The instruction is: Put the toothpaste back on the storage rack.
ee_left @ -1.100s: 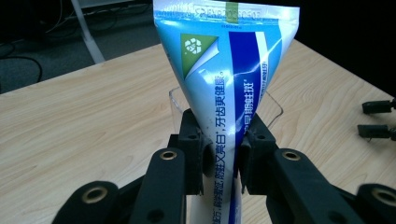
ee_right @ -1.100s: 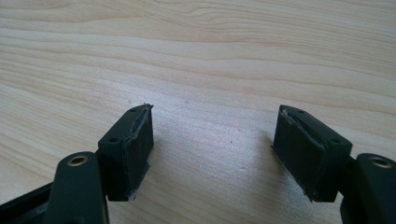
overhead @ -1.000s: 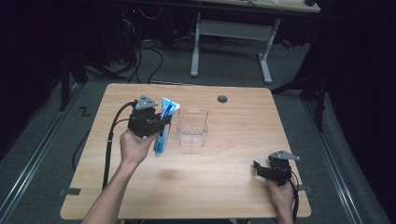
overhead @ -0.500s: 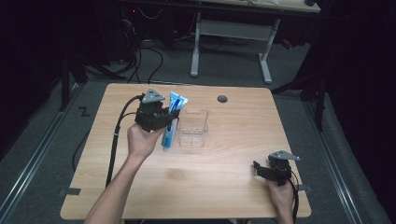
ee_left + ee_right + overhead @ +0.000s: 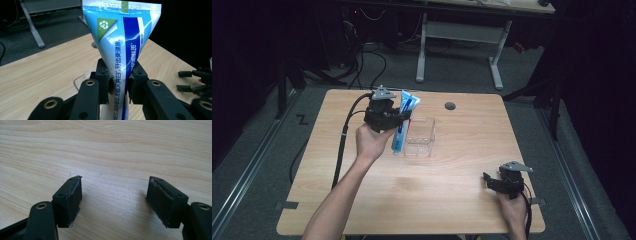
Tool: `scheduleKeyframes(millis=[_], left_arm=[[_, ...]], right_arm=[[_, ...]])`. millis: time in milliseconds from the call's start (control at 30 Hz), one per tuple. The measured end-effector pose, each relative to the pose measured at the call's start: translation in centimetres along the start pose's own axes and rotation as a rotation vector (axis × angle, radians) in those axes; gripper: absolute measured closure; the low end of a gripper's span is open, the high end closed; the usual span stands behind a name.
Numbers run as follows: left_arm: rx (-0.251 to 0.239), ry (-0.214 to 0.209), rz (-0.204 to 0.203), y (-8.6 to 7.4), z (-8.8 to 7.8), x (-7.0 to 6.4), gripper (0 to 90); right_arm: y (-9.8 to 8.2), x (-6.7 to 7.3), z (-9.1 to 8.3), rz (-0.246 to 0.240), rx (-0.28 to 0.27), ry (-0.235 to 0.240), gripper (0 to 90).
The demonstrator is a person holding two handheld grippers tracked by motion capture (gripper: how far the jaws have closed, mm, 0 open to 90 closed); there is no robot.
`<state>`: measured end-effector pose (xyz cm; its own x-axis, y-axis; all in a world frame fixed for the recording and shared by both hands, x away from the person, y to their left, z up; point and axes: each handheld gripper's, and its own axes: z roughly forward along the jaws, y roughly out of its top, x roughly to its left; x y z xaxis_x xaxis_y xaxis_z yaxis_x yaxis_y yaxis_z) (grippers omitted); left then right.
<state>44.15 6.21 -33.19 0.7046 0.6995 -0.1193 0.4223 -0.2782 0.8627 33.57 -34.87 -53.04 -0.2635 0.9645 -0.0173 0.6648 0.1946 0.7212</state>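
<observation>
Two pairs of tongs were in play. My left tongs (image 5: 404, 119), clamped on the toothpaste tube (image 5: 403, 125), had carried it rightward from upper left of centre until it hung, cap end down, just beside the clear plastic box (image 5: 420, 136) at mid-frame. I judged the drop-in was close. My right tongs (image 5: 113, 200) stood wide and empty over the tabletop (image 5: 462, 170) at lower right.
</observation>
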Motion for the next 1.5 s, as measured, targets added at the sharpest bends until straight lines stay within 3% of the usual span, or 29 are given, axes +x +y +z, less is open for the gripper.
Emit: scheduleKeyframes(millis=[200,533,933,1067,1500], left_arm=[[-0.014,-0.001,0.008,0.8,0.6,-0.2,74.0],[-0.032,0.004,-0.012,1.5,1.6,-0.1,74.0],[-0.042,0.039,0.017,2.5,3.1,-0.5,73.8],[-0.055,0.038,-0.005,2.5,3.6,-0.3,73.7],[-0.065,0.078,-0.024,2.1,4.8,0.6,73.4]], right_arm=[[0.0,0.0,0.0,-0.001,-0.001,0.000,28.4],[0.0,0.0,0.0,0.000,0.000,0.002,28.4],[0.0,0.0,0.0,0.000,0.000,0.001,28.4],[0.0,0.0,0.0,0.000,0.000,0.002,28.4],[0.0,0.0,0.0,0.000,0.000,0.002,28.4]])
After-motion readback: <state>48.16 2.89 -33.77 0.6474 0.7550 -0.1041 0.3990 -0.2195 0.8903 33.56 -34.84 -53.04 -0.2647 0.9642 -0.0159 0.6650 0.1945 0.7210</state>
